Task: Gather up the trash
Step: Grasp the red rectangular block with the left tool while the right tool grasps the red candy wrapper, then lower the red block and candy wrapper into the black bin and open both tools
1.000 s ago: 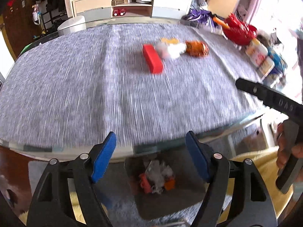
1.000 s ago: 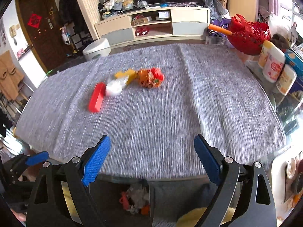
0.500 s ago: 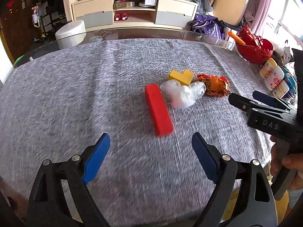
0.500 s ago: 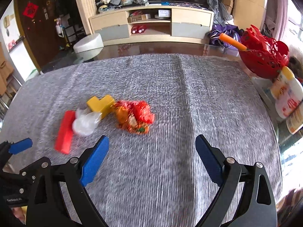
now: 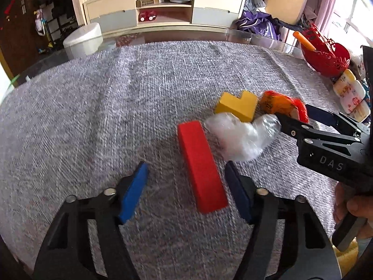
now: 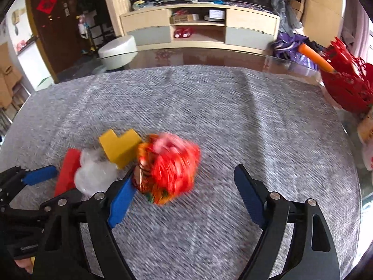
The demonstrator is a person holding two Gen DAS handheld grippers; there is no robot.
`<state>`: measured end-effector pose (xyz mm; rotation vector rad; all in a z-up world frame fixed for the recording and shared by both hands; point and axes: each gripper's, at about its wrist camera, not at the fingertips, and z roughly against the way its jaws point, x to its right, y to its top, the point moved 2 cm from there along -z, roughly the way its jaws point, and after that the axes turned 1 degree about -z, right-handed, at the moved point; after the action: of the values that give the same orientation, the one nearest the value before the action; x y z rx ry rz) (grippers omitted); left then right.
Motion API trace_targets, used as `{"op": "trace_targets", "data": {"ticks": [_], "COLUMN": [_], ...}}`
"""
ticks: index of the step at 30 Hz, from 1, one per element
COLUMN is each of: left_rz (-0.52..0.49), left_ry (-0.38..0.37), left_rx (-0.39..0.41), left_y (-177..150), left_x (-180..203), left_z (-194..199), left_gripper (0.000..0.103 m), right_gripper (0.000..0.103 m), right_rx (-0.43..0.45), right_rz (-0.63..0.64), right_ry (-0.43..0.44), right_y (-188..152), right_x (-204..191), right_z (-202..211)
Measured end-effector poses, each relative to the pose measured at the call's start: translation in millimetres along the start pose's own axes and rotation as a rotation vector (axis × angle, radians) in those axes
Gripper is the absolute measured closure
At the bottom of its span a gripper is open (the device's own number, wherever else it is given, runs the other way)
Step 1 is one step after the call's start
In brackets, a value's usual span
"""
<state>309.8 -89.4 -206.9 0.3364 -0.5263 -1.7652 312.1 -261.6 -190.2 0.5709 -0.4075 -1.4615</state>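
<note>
Two grippers, both jaws wide, empty — right gripper [image 6: 184, 196] nearer orange wrapper [image 6: 169, 165], wrapper just ahead, hugging its left finger; left gripper [image 5: 186, 190] straddles red block [image 5: 200, 165].

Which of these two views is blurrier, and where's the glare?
Right wrist view: blurrier, the orange snack wrapper and grey cloth smeared by motion. Left wrist view: sharper on the red block, some smear on the clear plastic wrap; window glare washes out its right edge. Both bend straight lines, fisheye.
</note>
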Motion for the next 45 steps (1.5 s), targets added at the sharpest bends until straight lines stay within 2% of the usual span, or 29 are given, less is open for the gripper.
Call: {"op": "trace_targets", "data": {"ticks": [1, 2, 7, 8, 14, 20, 37, 45], "left_rz": [-0.006, -0.015, -0.020, -0.016, -0.015, 0.013, -0.018, -0.021], "left_ry": [0.005, 0.016, 0.051, 0.055, 0.043, -0.004, -0.031, -0.064], "left_rx": [0.004, 0.007, 0.012, 0.012, 0.002, -0.008, 0.121, 0.118], "left_y": [1.8, 2.6, 6.6, 6.1, -7.5, -32.8, -105.3, -156.4], "left_x": [-0.3, 0.0, -3.5, -6.3, -11.1, -14.7, -3.7, 4.0], "left_z": [-1.7, -2.2, -1.3, -0.3, 9.6, 30.2, 161.8, 186.9], "left_gripper": [0.048, 0.050, 0.081, 0.084, 0.084, 0.084, 0.084, 0.084], "right_gripper": [0.045, 0.048, 0.054, 0.054, 0.054, 0.054, 0.054, 0.054], "right_rx": [-0.009, -0.014, -0.002, -0.005, 0.003, 0.017, 0.110, 0.084], "right_rz": [0.001, 0.000, -0.027, -0.029, -0.042, -0.034, 0.002, -0.010], "right_ry": [0.011, 0.016, 0.013, 0.007, -0.010, 0.006, 0.028, 0.056], "right_y": [1.4, 1.7, 0.2, -1.0, -10.6, -29.0, -82.1, -129.1], "right_x": [-1.2, -2.7, -2.8, -1.6, 2.7, -5.6, -58.3, -68.6], "right_z": [-3.3, -5.3, 1.6, 3.9, 29.5, 66.9, 173.6, 189.2]}}
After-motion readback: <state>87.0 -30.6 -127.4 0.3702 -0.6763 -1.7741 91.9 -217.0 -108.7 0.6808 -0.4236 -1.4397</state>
